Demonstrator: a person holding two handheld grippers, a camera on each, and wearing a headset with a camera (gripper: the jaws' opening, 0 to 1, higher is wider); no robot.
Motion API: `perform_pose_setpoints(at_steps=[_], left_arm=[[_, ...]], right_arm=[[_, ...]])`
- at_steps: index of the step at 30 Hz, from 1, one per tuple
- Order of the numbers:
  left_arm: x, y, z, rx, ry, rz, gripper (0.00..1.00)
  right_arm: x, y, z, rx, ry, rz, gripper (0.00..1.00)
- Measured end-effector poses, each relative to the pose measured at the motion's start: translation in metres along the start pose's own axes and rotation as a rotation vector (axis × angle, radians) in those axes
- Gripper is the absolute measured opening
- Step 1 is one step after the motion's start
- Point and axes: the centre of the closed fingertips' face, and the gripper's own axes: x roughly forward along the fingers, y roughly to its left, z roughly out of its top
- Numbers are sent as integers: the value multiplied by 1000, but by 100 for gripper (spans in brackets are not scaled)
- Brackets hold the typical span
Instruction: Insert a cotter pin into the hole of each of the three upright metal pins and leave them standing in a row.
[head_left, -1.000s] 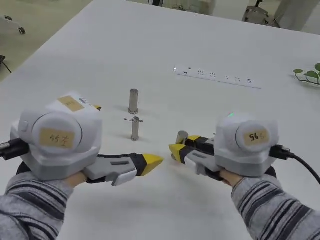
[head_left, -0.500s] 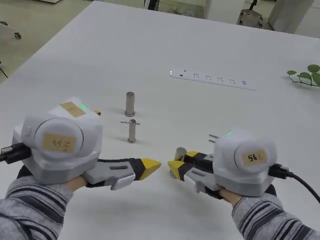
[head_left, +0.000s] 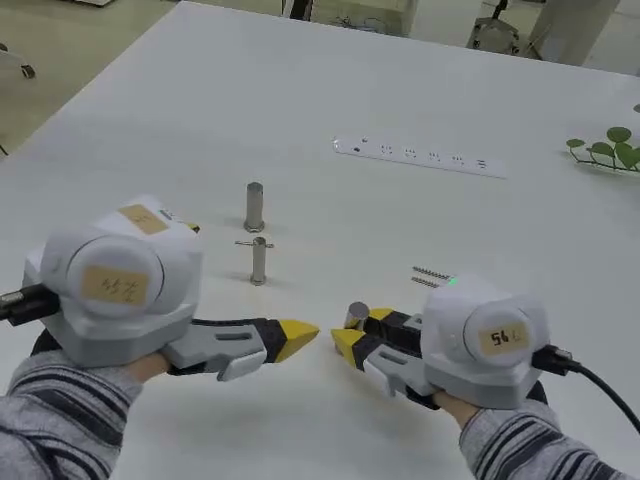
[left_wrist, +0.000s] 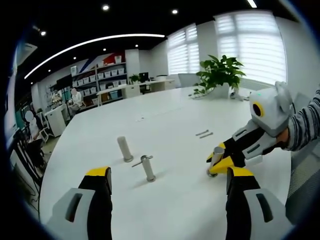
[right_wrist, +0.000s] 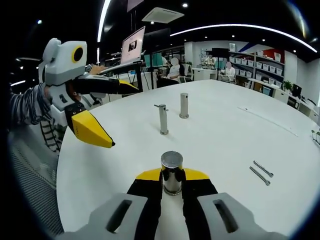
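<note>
Table: a broad white table (head_left: 300, 100), with a white power strip (head_left: 418, 159) lying flat on it.
Floor: pale beige floor (head_left: 60, 55) beyond the table's edge.
Windows: tall windows behind white slatted blinds (left_wrist: 245, 45), bright with daylight.
Ceiling: dark, with small round spotlights (left_wrist: 105, 7) and a long curved light strip (left_wrist: 95, 42).
Plant: a leafy potted plant (left_wrist: 220, 75) near the blinds.
Shelving: open shelves (left_wrist: 97, 82) of boxes along the far wall.
Elsewhere: a lit screen (right_wrist: 132, 45); people (right_wrist: 175, 67) seated at far desks.

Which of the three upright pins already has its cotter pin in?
The middle pin, with a cotter pin through its top. The far pin and the near pin, held by the right gripper, are bare.
</note>
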Motion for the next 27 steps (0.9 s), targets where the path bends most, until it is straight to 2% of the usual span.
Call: perform_pose_setpoints(at_steps=[1, 3, 5, 9, 13, 19, 21, 25, 27], left_arm=[[0, -1, 0, 2, 2, -3, 95], [0, -2, 0, 9, 4, -7, 95], [0, -4, 0, 14, 2, -9, 95], [0, -6, 1, 14, 0, -17, 96], [0, -8, 2, 13, -3, -22, 96], [2, -10, 0, 15, 6, -28, 96], [3, -11, 0, 18, 6, -29, 96], [4, -12, -1, 21, 9, -35, 96], [4, -13, -1, 21, 5, -41, 96]], right_arm=[[0, 1, -2, 3, 10, 7, 11], [-3, 3, -2, 4, 0, 11, 19], [-7, 3, -1, 8, -6, 19, 21], [-15, 2, -7, 21, 27, 58, 29], [-26, -3, -10, -2, 51, 91, 30], [-40, -27, -10, -48, 109, 100, 31], [-44, -42, -9, -72, 137, 89, 31], [-47, -59, -8, -100, 175, 88, 31], [-48, -68, -11, -136, 217, 92, 31]])
